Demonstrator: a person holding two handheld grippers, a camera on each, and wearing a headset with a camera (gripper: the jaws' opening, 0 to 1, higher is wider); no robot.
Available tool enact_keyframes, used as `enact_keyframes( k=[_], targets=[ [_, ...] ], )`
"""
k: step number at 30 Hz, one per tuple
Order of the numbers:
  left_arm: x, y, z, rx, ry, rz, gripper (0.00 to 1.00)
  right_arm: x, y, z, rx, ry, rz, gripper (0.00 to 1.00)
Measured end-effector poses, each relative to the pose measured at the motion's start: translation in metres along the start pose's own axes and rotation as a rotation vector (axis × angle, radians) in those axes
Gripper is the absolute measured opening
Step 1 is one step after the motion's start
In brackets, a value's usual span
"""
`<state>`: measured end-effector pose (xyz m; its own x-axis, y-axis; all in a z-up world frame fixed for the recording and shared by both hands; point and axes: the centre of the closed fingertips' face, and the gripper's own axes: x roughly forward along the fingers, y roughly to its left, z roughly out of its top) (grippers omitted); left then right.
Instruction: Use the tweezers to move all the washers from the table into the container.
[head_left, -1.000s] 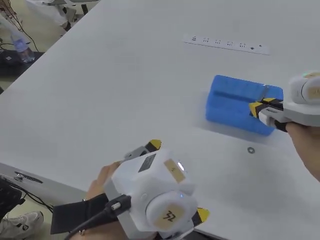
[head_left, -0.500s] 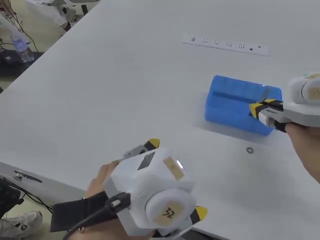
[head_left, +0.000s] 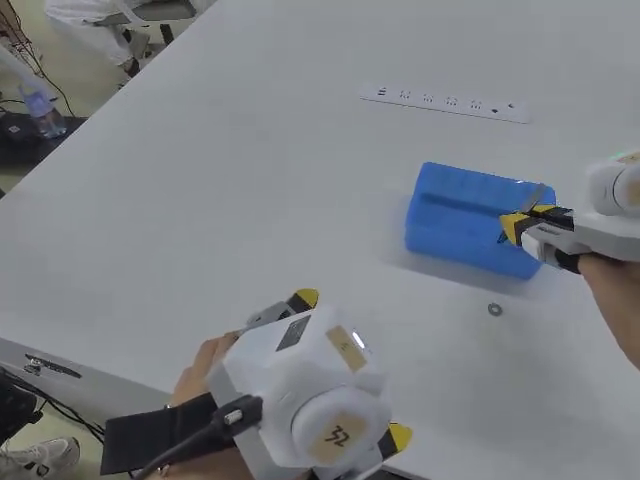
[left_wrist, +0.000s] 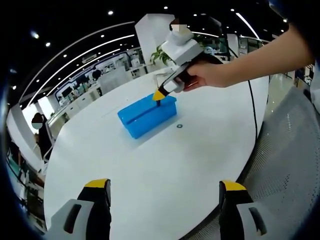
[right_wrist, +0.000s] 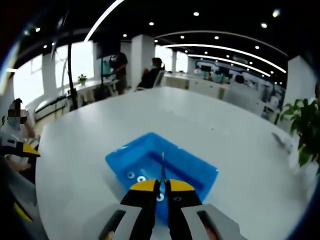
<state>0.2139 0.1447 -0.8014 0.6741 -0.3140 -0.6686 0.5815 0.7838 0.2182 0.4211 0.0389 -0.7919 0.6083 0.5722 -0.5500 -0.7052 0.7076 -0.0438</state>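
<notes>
Since earlier frame: view shifting. Right gripper (head_left: 512, 228) staying over container's end, loose washer staying put.

Right gripper jaws narrow, clamping tweezers (right_wrist: 162, 165), tips pointing ahead into blue container (head_left: 450, 245). Anything riding in tips: cannot tell.

Several washers (right_wrist: 131, 175) lying inside container, under tweezers.

One washer (head_left: 495, 310) lying on table (head_left: 250, 180), just beside container, near right gripper.

Left gripper (left_wrist: 165, 185) idling wide, empty, well apart.

Risk:
- flat washer slipping from tweezers and skidding away if pinched off-centre
- tweezers twisting in jaws

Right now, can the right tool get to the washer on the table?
Probably yes. The washer lies on bare table beside the container, over which the right tool holds the tweezers; nothing stands between.
</notes>
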Motion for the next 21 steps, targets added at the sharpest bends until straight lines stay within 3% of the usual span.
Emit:
enact_keyframes(
  k=[11,21],
  targets=[
    [-0.001,0.000,0.000,0.001,-0.001,0.001,0.91,-0.024,0.009,0.023,-0.016,-0.060,0.010,0.04],
    [-0.001,-0.001,0.000,0.003,-0.001,-0.001,0.91,-0.046,0.020,0.024,0.003,-0.087,0.025,0.04]
  ],
)
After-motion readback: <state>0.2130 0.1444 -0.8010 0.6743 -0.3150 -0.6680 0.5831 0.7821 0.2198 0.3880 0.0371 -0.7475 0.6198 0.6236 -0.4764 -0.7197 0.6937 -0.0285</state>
